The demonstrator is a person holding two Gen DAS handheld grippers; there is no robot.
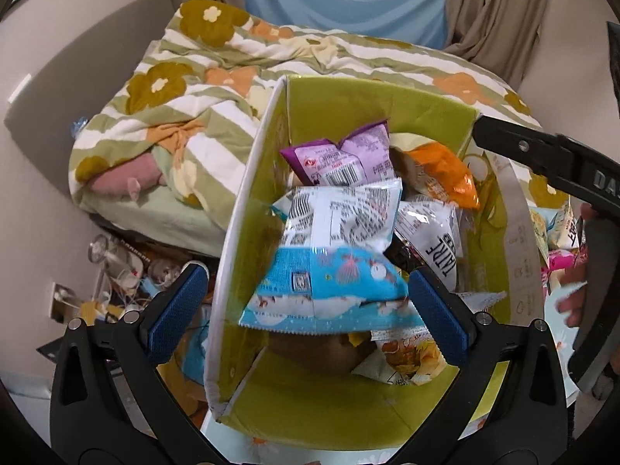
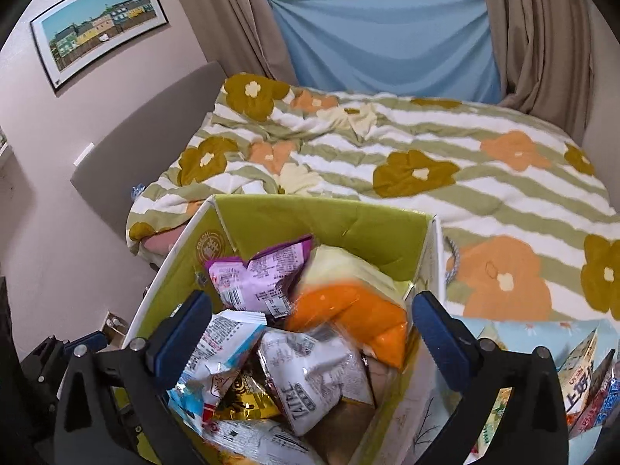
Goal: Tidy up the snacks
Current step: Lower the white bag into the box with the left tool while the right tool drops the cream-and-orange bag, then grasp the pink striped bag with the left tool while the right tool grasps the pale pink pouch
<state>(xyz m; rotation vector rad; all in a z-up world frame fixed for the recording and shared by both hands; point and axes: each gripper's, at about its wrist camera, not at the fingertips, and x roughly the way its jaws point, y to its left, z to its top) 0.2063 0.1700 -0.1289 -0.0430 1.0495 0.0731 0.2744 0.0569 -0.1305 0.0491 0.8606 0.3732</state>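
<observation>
i see a flowered striped quilt (image 2: 426, 162) on the bed, beige curtains (image 2: 542, 38), and a framed picture (image 2: 97, 19) on the wall.

lime-green box (image 1: 379, 104), blue-and-white snack bag (image 1: 333, 271), green-striped floral duvet (image 2: 465, 162).

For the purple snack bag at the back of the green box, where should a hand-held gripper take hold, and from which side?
Judging from its pose, grip the purple snack bag by its upturned crimped top edge, coming from above. It leans against the back wall of the green box with that seal sticking up free, while its lower half is wedged behind the white packets and the orange bag.
</observation>
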